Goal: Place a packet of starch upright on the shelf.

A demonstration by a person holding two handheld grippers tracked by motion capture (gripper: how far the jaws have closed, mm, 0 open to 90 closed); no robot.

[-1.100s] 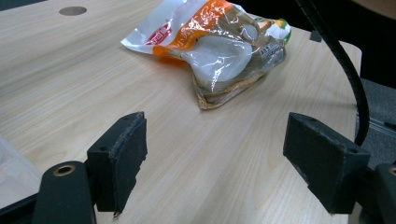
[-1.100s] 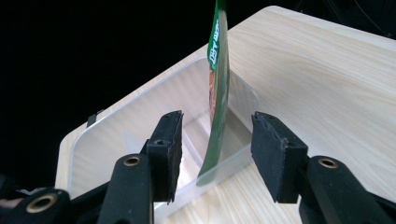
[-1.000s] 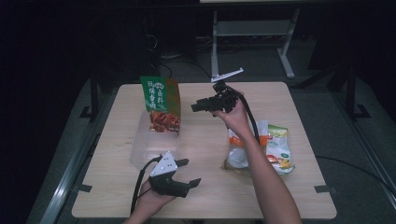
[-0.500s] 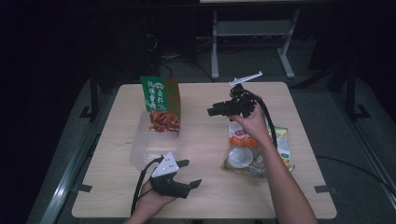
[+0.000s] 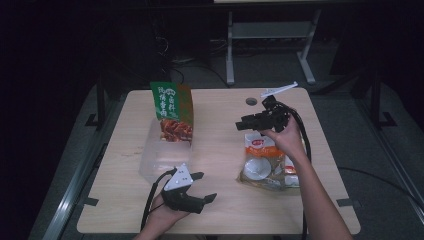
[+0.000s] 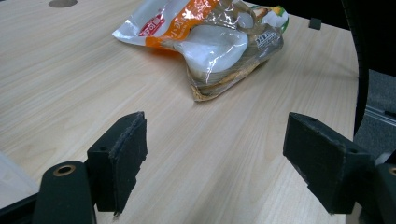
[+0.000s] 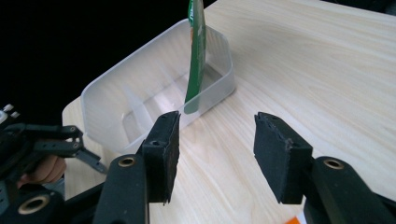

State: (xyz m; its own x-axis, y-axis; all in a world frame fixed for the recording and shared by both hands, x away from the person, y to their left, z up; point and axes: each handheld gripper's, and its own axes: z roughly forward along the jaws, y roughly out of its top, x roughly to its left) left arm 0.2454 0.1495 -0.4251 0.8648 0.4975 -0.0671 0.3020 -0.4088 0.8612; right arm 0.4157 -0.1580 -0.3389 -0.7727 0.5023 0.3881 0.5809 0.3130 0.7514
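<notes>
Two snack packets are on the table: a crinkled clear-and-orange bag point(image 5: 267, 167) lying flat at right of centre in the high view, and a green packet point(image 5: 172, 111) standing upright in the far end of a clear plastic bin point(image 5: 156, 162) left of centre. The right gripper point(image 5: 250, 122) hovers over the orange bag's far end, jaws spread, holding nothing. The left gripper point(image 5: 202, 187), lower left, gapes empty.

Left gripper point(image 5: 199, 188): black body, grey three-cornered plate on top, black cable trailing.
Right gripper point(image 5: 243, 123): black, thick black cable.
Jaws: worn black foam pads point(image 7: 164, 149).
Forearms: bare, no sleeves.
</notes>
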